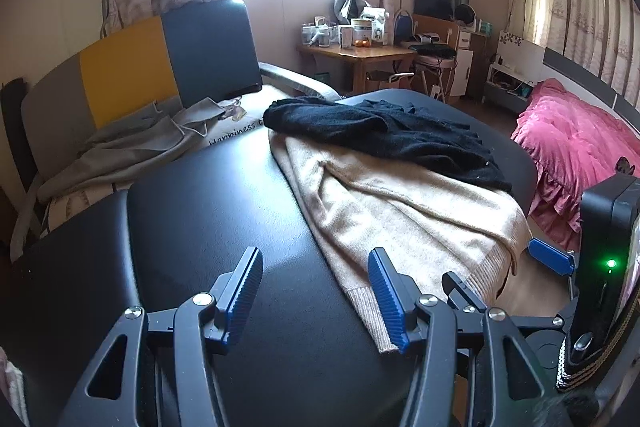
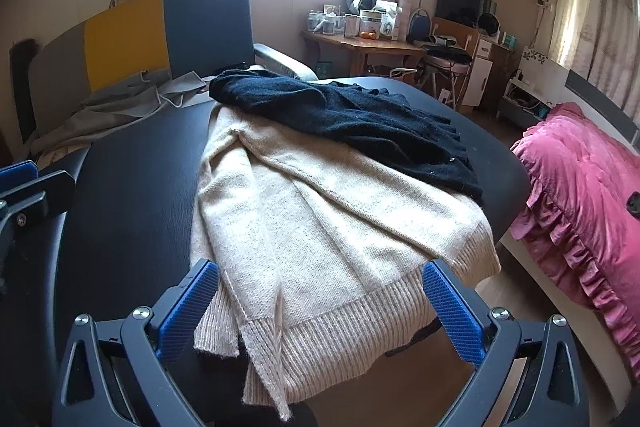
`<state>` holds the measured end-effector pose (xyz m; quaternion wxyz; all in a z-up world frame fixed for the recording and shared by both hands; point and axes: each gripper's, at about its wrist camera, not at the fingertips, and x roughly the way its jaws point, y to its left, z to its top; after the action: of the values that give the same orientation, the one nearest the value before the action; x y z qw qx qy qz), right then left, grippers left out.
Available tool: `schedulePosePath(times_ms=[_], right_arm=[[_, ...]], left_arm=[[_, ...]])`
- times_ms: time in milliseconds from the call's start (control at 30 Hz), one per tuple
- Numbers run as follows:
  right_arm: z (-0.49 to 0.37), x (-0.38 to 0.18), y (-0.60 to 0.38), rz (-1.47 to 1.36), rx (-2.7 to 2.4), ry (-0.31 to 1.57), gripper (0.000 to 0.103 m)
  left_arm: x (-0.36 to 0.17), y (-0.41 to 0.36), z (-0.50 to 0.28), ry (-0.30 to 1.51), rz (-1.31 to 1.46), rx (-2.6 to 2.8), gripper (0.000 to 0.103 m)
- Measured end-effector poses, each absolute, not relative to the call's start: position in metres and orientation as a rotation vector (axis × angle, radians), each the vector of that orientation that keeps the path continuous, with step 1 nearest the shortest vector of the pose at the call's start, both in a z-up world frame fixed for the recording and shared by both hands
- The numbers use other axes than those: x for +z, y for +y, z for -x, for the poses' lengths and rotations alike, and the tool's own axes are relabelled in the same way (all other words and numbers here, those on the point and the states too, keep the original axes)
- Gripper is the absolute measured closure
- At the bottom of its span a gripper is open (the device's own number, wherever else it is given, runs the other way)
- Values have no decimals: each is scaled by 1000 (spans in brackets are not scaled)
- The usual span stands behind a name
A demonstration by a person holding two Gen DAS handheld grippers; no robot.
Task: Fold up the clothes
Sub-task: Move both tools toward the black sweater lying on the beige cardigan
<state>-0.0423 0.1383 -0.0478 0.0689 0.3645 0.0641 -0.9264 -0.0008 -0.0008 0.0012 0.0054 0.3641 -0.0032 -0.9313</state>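
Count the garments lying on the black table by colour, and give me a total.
Beige: 1, the beige sweater
Black: 1, the black sweater, lying partly on top of the beige one
Total: 2 on the table

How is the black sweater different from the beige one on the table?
The black sweater is dark; the beige sweater is pale cream. The black one lies bunched on top at the far end, while the beige one lies underneath, spread wider, its ribbed hem hanging over the near edge. Both are fuzzy knits, still unfolded.
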Motion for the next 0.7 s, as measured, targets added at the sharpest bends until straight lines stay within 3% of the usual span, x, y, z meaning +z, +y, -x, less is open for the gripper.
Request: schedulePosePath(times_ms=[367, 600, 700], right_arm=[[40, -62, 135, -1107, -2739, 163, 0], [57, -100, 157, -1208, -2375, -199, 0], [68, -114, 166, -1270, -2325, -295, 0]], left_arm=[[-43, -20, 3, -23, -1274, -2837, 44], [-124, -68, 3, 170, -1540, -2690, 44], [-139, -82, -3, 203, -1530, -2679, 44]])
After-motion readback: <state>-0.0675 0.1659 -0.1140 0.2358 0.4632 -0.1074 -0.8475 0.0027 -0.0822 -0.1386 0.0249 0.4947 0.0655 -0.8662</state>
